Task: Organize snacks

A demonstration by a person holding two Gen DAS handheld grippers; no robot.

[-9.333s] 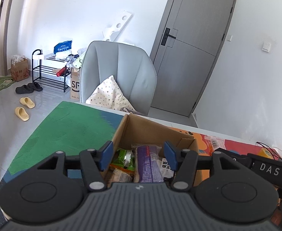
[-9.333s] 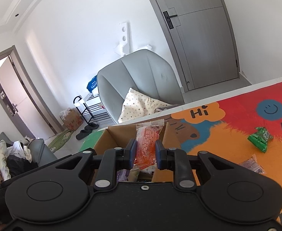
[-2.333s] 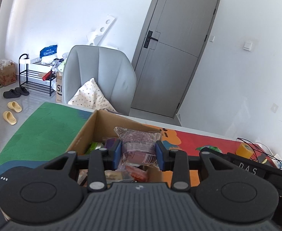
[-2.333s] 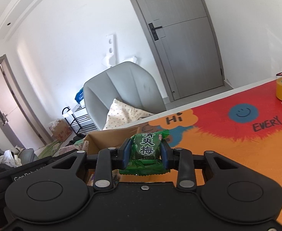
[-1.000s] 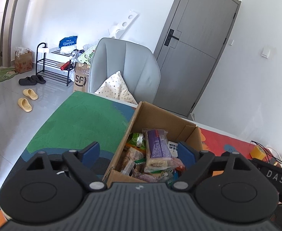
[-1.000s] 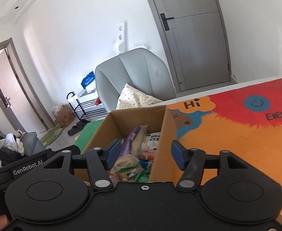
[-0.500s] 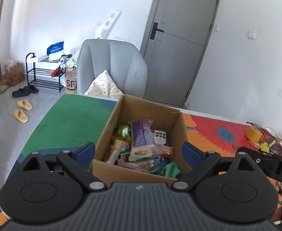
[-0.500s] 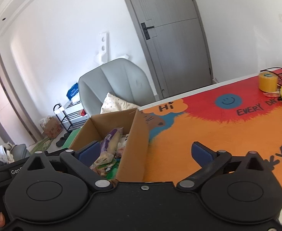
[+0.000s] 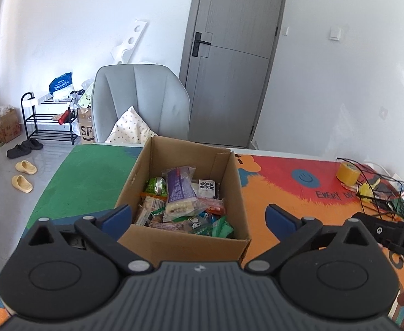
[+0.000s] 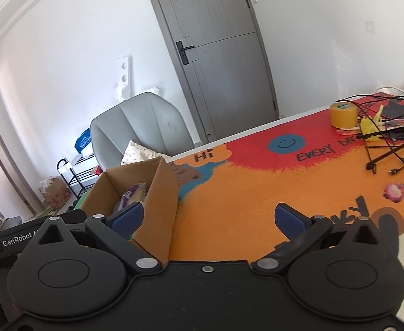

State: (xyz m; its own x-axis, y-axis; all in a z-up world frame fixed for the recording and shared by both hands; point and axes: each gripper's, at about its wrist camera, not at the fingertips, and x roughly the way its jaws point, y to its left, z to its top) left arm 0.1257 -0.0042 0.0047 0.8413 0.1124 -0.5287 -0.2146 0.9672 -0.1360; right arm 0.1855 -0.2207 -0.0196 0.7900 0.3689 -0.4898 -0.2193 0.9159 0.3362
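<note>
Both my claws stand wide and hold nothing: the left claw [image 9: 198, 215] has just been opening above the cardboard box [image 9: 184, 235], and the right claw [image 10: 207, 219] hangs over bare mat beside it. The snacks [image 9: 180, 193] lie heaped inside the box. My worry is the near wall: a low pass of either claw could catch its rim and drag or tip the box. The worktop [image 10: 243, 193] wears a bright cartoon mat, with a tape roll [image 10: 343, 115] and cables [image 10: 389, 149] far right. Beyond stand a grey chair [image 9: 141, 102] and a grey door [image 9: 235, 63].
</note>
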